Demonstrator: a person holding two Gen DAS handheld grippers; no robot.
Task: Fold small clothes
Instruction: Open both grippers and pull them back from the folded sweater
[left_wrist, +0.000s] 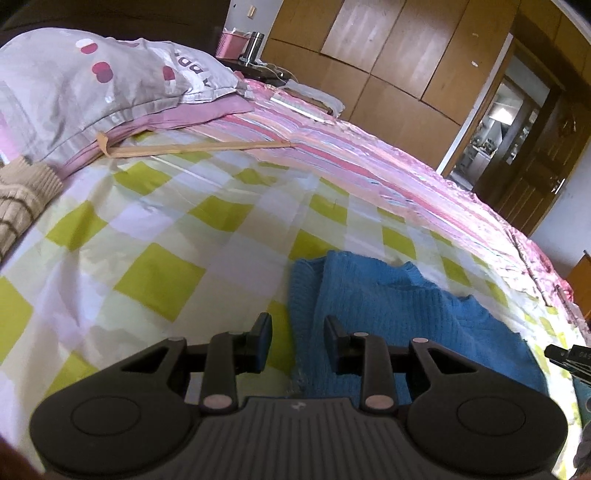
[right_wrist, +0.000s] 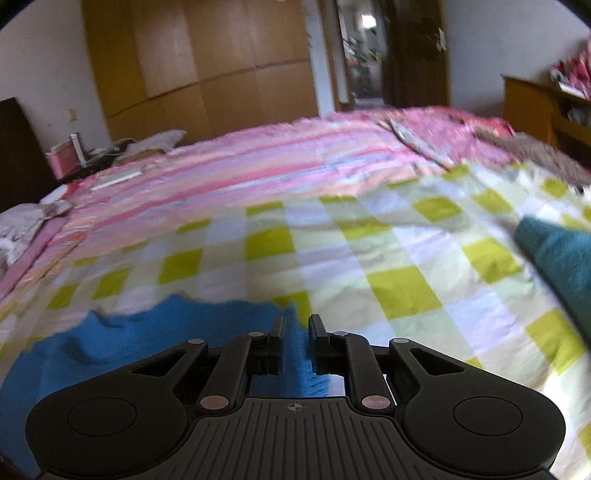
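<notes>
A bright blue knitted garment lies spread on the green-and-white checked sheet. My left gripper hovers over its left edge, jaws apart, nothing pinched between the pads. In the right wrist view the same blue garment fills the lower left. Its right edge runs under and between the fingers of my right gripper. Those jaws stand a narrow gap apart, and the pads do not press on the cloth.
A beige striped knit lies at the left, below a grey dotted pillow. A teal cloth sits at the right. A pink striped cover spans the far half of the bed, with a wooden wardrobe behind.
</notes>
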